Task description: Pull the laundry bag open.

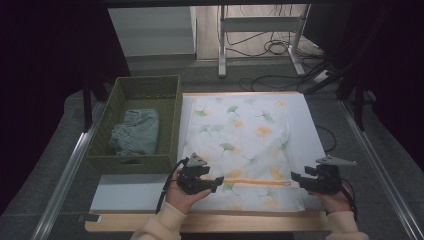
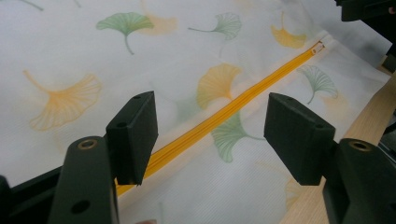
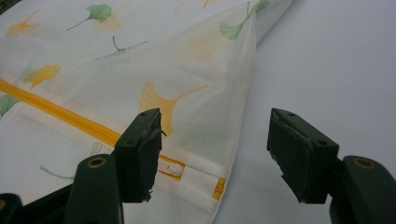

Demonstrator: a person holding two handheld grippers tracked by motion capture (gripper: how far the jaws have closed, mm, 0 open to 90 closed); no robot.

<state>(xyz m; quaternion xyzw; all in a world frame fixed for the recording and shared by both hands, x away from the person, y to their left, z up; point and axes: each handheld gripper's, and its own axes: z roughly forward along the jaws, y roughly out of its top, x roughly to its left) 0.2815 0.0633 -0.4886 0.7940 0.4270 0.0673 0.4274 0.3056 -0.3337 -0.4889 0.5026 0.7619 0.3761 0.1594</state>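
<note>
Green woven basket (image 1: 170, 107) with folded denim (image 1: 136, 131) far left; left gripper (image 1: 212, 183) jaws wide, empty, over orange zipper (image 1: 260, 182) of white ginkgo-print mesh bag (image 1: 240, 145) mid-table; right gripper (image 1: 298, 178) wide, empty, at zipper end. Risk: pads pinch mesh, not pull tab (image 3: 169, 165), so zipper jams.

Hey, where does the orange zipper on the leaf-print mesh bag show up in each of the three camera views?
High view: zipper runs level across the bag's near end, between both grippers.
Left gripper view: diagonal from lower left to upper right.
Right gripper view: slants from left edge down behind the left jaw.
Shared landmark: the bag's ginkgo-leaf print.
</note>
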